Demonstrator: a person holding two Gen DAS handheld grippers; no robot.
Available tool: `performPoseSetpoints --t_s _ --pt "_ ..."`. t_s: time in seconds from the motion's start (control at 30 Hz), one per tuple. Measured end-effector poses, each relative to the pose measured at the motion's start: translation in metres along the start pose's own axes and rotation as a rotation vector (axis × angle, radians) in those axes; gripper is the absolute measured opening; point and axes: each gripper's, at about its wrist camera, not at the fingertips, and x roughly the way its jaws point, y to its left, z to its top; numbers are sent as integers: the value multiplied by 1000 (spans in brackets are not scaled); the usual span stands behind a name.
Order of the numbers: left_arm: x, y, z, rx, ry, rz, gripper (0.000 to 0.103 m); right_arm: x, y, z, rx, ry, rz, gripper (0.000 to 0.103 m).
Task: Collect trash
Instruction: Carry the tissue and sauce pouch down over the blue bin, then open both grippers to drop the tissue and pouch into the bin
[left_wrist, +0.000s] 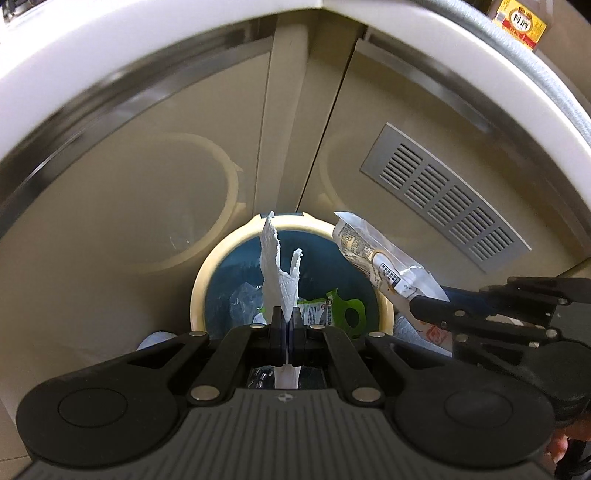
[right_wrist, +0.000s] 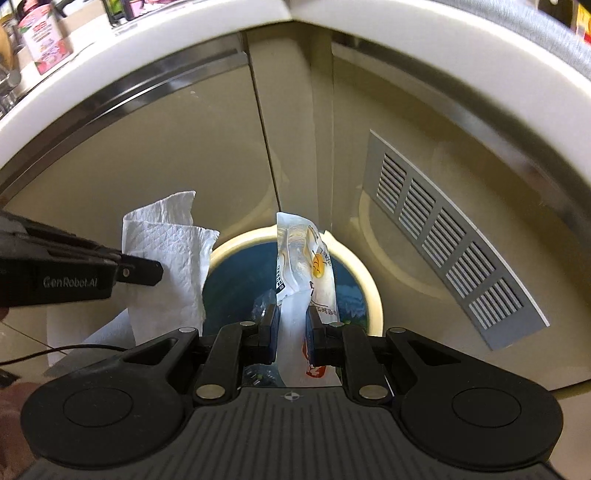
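White paper towel (left_wrist: 275, 273) pinched in left jaws | wrapper (right_wrist: 304, 277) clamped in right jaws | both above bin (left_wrist: 207, 280)

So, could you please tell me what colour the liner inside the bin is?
The liner is dark blue, inside the cream-rimmed bin; the left wrist view shows it best.

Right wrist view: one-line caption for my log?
Right tongs shut on wrapper over bin; left tongs hold paper towel beside.
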Motion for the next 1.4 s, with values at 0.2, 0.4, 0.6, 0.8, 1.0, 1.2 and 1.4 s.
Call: performPoseSetpoints --t_s 0.2,0.4,0.6,0.8,1.0,1.2,1.4 --pt "12 -1 3 5 24 1 1 14 -5 5 45 33 12 16" --pt "22 1 2 1 46 4 1 25 -8 9 70 56 18 16" --pt "35 2 2 2 79 7 1 33 -10 11 95 79 31 16" --pt "43 1 8 1 92 23 1 44 -12 17 104 95 38 17" --pt "34 -2 12 42 45 56 67 48 -13 21 144 93 40 31" --pt "19 1 1 62 6 110 103 38 -17 14 157 95 -20 62" --pt "1 -3 -25 100 -6 167 103 10 -4 -4 75 67 -23 75"
